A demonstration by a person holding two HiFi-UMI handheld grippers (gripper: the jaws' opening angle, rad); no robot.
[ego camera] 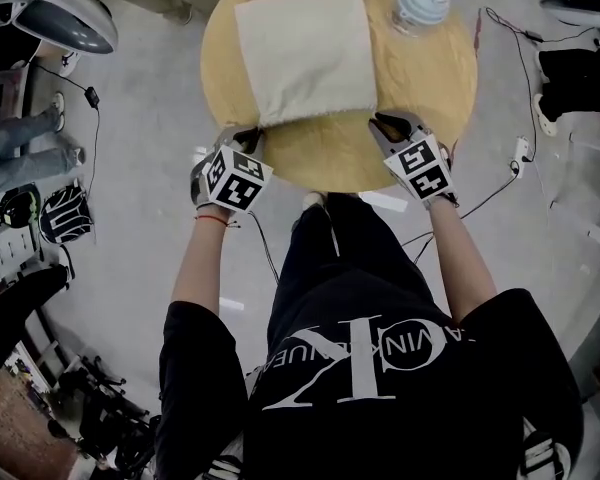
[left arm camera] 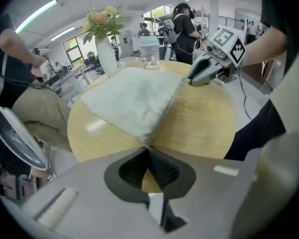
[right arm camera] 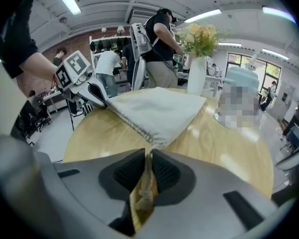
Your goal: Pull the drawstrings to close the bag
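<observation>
Grasp step: right tool (right arm camera: 148, 157) clamps knotted drawstring (right arm camera: 143, 193); left tool (left arm camera: 149, 152) closed at bag (ego camera: 305, 53) corner, cord unseen. Next: pull both outward along table (ego camera: 415, 83).

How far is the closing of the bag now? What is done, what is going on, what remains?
Done: both grippers are at the near corners of the bag. In hand: the right gripper is shut on a drawstring; the left gripper is shut at the other corner, though no cord shows there. Left: the pull itself, since the mouth lies flat and ungathered on the table.
</observation>
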